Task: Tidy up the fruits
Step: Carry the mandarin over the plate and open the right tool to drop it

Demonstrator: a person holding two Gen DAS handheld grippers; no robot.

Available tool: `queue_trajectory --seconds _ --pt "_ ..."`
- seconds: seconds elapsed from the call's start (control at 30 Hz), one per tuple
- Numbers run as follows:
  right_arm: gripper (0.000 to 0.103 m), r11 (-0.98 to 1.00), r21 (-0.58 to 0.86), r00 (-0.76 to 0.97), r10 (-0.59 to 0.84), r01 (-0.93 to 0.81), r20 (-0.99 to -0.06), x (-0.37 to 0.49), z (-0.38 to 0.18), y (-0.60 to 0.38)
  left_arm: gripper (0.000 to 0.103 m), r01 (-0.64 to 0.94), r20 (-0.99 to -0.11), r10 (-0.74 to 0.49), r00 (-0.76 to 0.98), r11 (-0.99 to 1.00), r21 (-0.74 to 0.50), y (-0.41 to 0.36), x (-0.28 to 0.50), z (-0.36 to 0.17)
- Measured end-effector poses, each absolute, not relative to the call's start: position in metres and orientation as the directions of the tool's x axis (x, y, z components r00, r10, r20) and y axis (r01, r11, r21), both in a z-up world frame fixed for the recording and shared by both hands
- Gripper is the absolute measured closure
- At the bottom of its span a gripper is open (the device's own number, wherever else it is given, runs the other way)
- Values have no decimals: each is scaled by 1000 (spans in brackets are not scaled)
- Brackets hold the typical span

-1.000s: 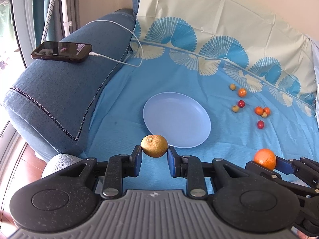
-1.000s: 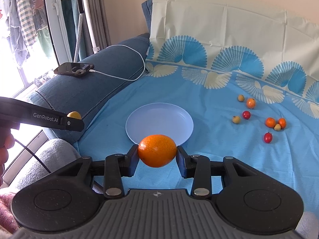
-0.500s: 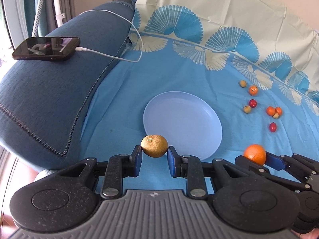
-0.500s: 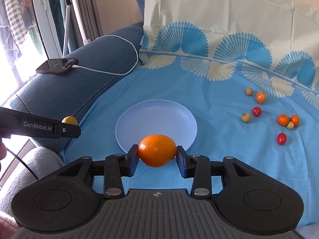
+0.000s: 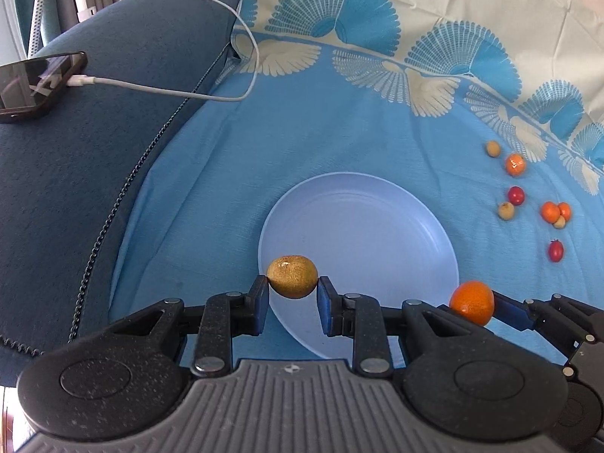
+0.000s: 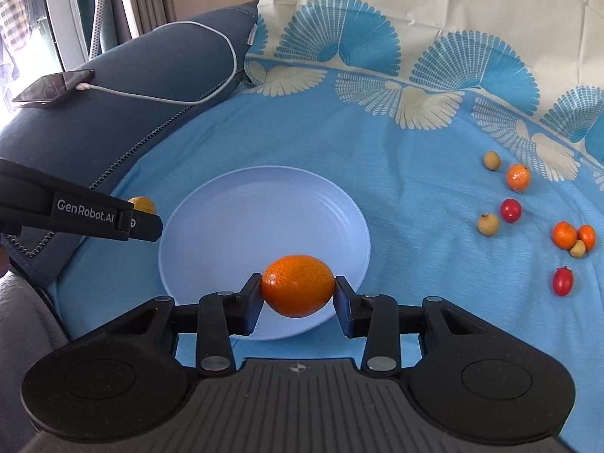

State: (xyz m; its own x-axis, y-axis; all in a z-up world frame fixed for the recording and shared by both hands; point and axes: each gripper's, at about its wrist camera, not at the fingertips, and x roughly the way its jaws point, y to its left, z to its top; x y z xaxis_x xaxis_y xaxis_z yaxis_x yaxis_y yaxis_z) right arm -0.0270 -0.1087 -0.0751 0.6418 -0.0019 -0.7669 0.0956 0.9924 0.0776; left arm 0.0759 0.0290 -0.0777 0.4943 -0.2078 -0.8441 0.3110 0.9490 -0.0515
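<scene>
- The light blue plate (image 5: 434,226) lies flat on the blue cloth (image 5: 302,143). Nothing is on it yet.
- The left gripper (image 5: 293,294) is squeezed tight on a small brownish-yellow fruit (image 5: 291,276). The fruit hangs over the plate's near left edge.
- The right gripper (image 6: 298,292) is clamped on a round orange fruit (image 6: 298,286). It hangs over the near side of the plate, a bit right of the middle.
- Both grippers point down at a slant. The plate is right under and just ahead of both, so neither is much nearer.
- I think the next move is to go lower and let each fruit go, apart from each other, so they do not bump or roll off.
- More small fruits (image 6: 509,209) wait on the cloth, well to the right of the plate.
- A phone (image 5: 34,83) with a white cable (image 5: 211,94) rests on the sofa arm (image 5: 94,151), far left.
</scene>
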Motion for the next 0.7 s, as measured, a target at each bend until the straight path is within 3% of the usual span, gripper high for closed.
queue_trajectory --seconds 0.4,0.47,0.5,0.53,0.6,0.7 --pt "61 994 80 628 12 80 -778 6 -90 -111 73 311 -860 -167 483 950 -10 18 110 -101" --pt "61 994 77 630 8 83 -777 10 -91 -112 61 315 -862 -163 481 949 -4 16 113 -101" --pt "57 994 75 635 4 85 -773 11 -89 -112 35 315 -860 -163 484 949 -3 16 114 -99" --pt "41 994 70 641 -3 89 -767 12 -87 -112 12 311 -849 -171 499 950 -8 17 114 -95" --pt "21 992 59 664 -31 112 -747 10 -79 -112 0 305 -810 -193 553 952 -19 19 107 -83" --pt "15 989 48 682 -59 137 -729 0 -67 -115 0 335 -794 -194 576 942 13 13 96 -68"
